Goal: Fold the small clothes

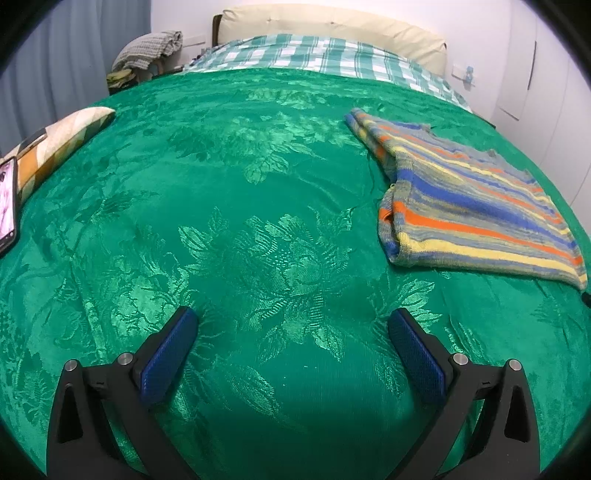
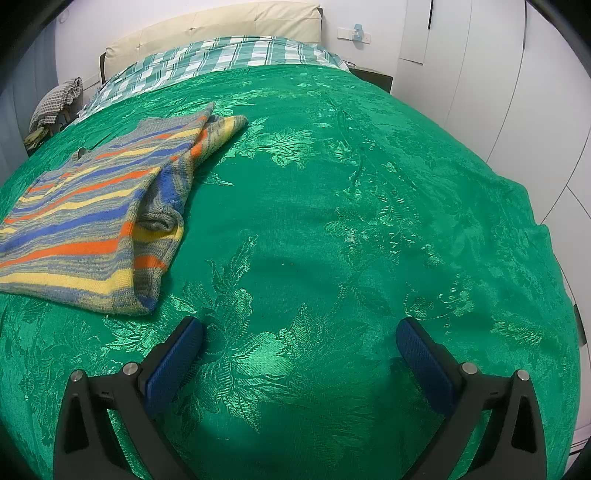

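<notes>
A small striped knit sweater in blue, orange, yellow and grey lies folded on the green bedspread, at the right of the left wrist view. It also shows at the left of the right wrist view, with one sleeve folded along its right edge. My left gripper is open and empty, above bare bedspread to the left of the sweater. My right gripper is open and empty, above bare bedspread to the right of the sweater.
A patterned cushion and a phone lie at the bed's left edge. A checked green-and-white cover and cream headboard are at the far end. A pile of cloth sits beside the bed. White wardrobe doors stand right.
</notes>
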Demonstrator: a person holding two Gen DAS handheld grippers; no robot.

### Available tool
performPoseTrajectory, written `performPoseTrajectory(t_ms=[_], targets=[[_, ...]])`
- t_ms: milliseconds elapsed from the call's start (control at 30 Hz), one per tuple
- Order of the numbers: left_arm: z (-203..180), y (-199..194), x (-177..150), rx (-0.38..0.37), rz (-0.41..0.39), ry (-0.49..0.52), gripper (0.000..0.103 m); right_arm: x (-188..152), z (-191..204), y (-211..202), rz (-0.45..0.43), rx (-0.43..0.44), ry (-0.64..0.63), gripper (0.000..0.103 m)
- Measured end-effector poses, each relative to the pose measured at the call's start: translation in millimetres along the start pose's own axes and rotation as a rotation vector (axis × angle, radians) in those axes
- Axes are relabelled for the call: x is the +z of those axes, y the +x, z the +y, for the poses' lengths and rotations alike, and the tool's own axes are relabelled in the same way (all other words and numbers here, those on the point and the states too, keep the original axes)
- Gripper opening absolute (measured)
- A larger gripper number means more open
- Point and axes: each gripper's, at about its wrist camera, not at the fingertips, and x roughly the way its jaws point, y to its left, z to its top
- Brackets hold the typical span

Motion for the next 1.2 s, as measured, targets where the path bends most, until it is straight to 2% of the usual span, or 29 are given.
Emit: performPoseTrajectory(t_ms=[1200], targets=[[-2.2, 1.2, 1.1, 0.004, 0.001, 0.002, 0.103, 0.0, 0.5, 0.2, 0.0, 0.001, 0.0, 0.103]])
